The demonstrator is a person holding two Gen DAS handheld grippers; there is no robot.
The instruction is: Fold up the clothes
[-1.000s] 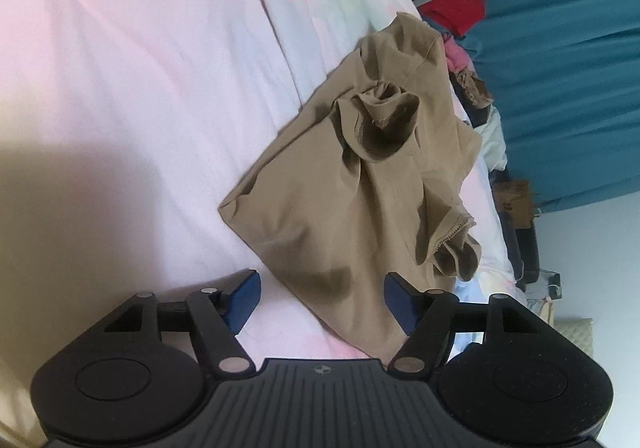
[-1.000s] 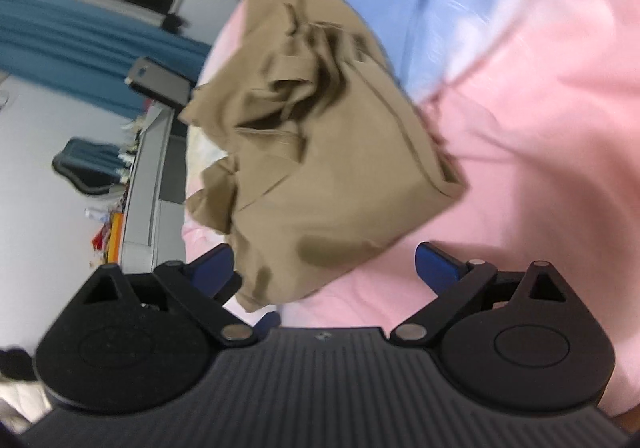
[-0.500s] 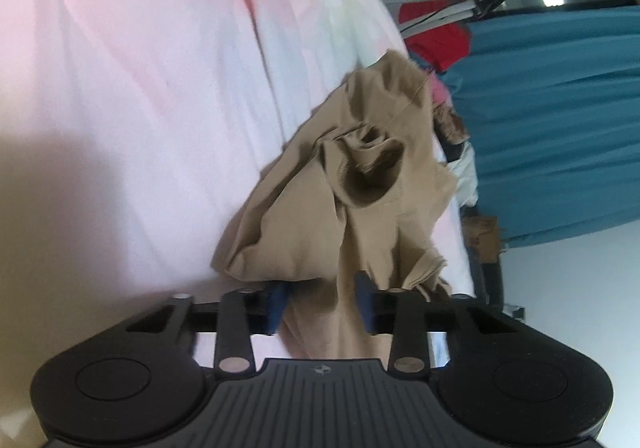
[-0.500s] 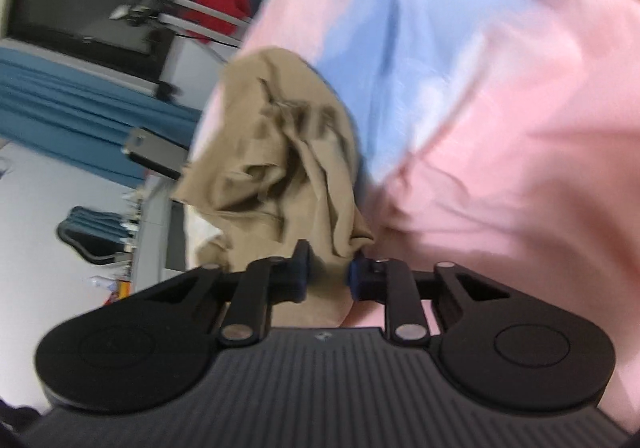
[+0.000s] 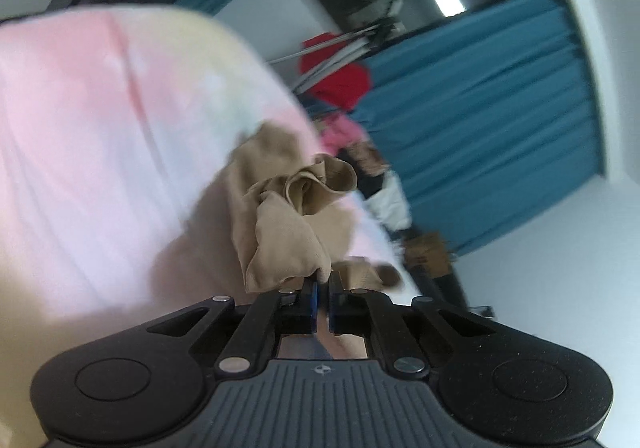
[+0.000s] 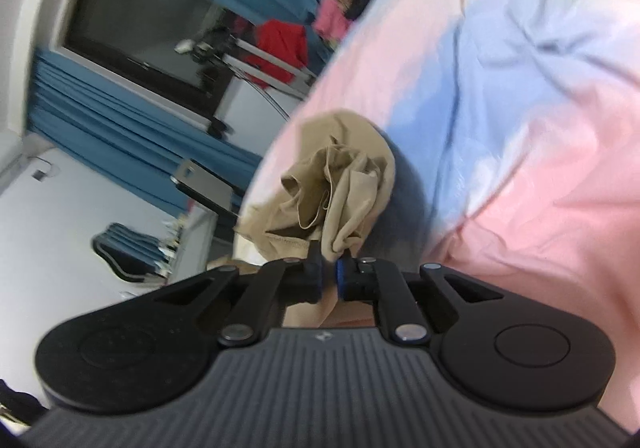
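Both the left gripper (image 5: 323, 286) and right gripper (image 6: 329, 264) were found clamped on the tan garment (image 5: 280, 232); jaws had just been closing. An even lift was advised, to spread it flat.

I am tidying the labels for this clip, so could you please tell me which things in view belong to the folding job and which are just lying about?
Part of the job:
- tan garment
- left gripper, shut on it
- right gripper, shut on it
- pastel bedsheet beneath

Just lying about:
- red garment on a rack
- pink clothing
- blue curtain
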